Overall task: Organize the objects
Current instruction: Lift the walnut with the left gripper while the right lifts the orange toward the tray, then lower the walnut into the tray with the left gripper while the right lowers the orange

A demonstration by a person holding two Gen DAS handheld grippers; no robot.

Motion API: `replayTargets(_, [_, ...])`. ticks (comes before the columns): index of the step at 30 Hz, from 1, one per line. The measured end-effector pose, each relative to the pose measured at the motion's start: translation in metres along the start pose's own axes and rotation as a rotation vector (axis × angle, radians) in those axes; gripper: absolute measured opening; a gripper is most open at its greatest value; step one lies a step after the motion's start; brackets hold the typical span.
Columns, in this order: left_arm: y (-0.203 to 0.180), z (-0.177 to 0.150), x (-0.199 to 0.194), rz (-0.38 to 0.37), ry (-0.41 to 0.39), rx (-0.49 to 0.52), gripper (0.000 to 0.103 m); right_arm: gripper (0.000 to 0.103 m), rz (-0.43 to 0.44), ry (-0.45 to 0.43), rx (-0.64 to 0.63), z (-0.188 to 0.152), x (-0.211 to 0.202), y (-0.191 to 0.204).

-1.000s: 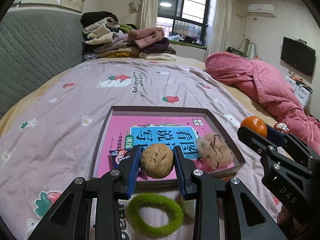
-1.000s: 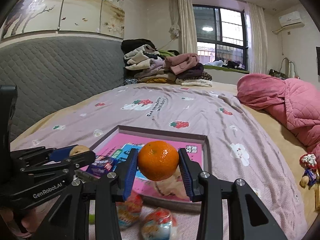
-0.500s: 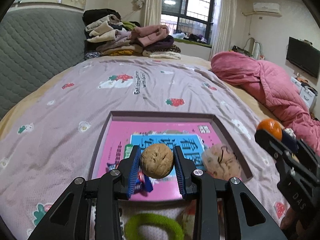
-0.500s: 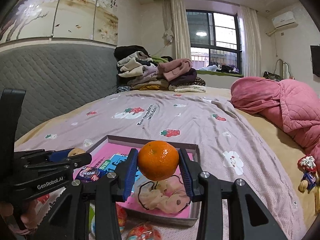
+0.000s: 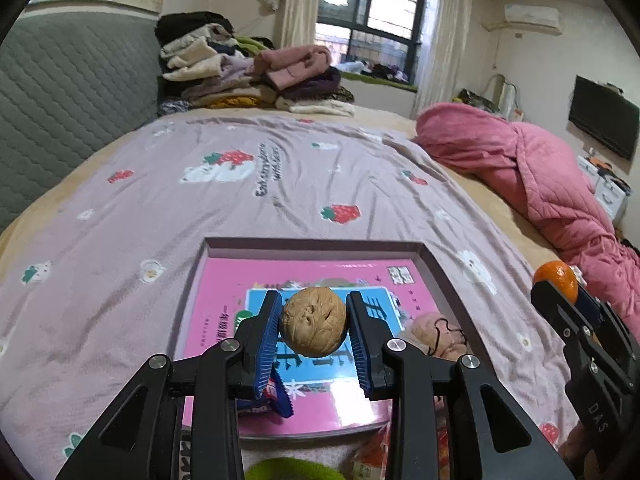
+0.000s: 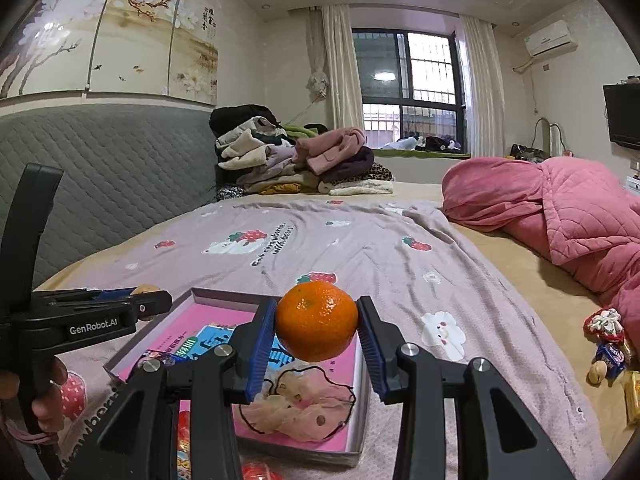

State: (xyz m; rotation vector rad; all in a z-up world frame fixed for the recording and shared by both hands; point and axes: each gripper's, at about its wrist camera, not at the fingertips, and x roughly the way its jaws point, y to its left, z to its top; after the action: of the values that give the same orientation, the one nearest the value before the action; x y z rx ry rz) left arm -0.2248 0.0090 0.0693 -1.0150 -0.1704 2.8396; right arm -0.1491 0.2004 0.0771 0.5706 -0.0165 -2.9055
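**Holding a walnut and an orange above the tray on the bed**

Lying flat on the purple strawberry-print bedspread point(image 5: 280, 184) is a shallow grey tray point(image 5: 316, 245), its long sides running away from the cameras toward the headboard end of the bed. Inside it a pink book point(image 5: 240, 300) covers nearly the whole floor, cover up, its printed title reading sideways along the tray's length. A beige frilly hair tie point(image 6: 300, 404) with a black cord sits on the book at the tray's near right corner, and a small blue snack packet point(image 5: 276, 396) lies on the book at the near left.

The left hand-held gripper point(image 5: 314, 326) is clamped on a walnut point(image 5: 314, 326), its blue pads pressing on both sides; the nut hangs over the near half of the tray, above the book. The right hand-held gripper point(image 6: 316, 322) is clamped the same way on an orange point(image 6: 316, 322), held over the tray's near right part, above the hair tie. Both point forward and downward along the tray.

Outside the tray, at its near edge, lie a green fuzzy ring point(image 5: 288, 470) and some red wrapped snacks point(image 6: 256, 472). More small sweets point(image 6: 608, 344) lie well apart to the right, beside a pink quilt point(image 6: 560, 208).
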Motion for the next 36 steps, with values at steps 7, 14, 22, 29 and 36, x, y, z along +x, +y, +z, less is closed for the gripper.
replayTargets(7, [-0.006,-0.007,0.016,-0.029,0.040,0.030,0.034,0.041,-0.004,0.056,0.026,-0.007,0.009,-0.008])
replayTargets(14, [-0.004,-0.016,0.033,-0.053,0.091,0.022,0.034,0.041,0.015,0.140,0.062,-0.018,0.016,-0.013])
replayTargets(22, [-0.002,-0.024,0.047,-0.050,0.141,0.012,0.034,0.041,0.015,0.233,0.049,-0.034,0.028,-0.008])
replayTargets(29, [-0.008,-0.029,0.053,-0.056,0.161,0.037,0.034,0.041,0.005,0.267,0.037,-0.041,0.032,-0.009])
replayTargets(36, [-0.013,-0.036,0.062,-0.062,0.192,0.063,0.034,0.041,-0.003,0.313,0.021,-0.046,0.040,-0.010])
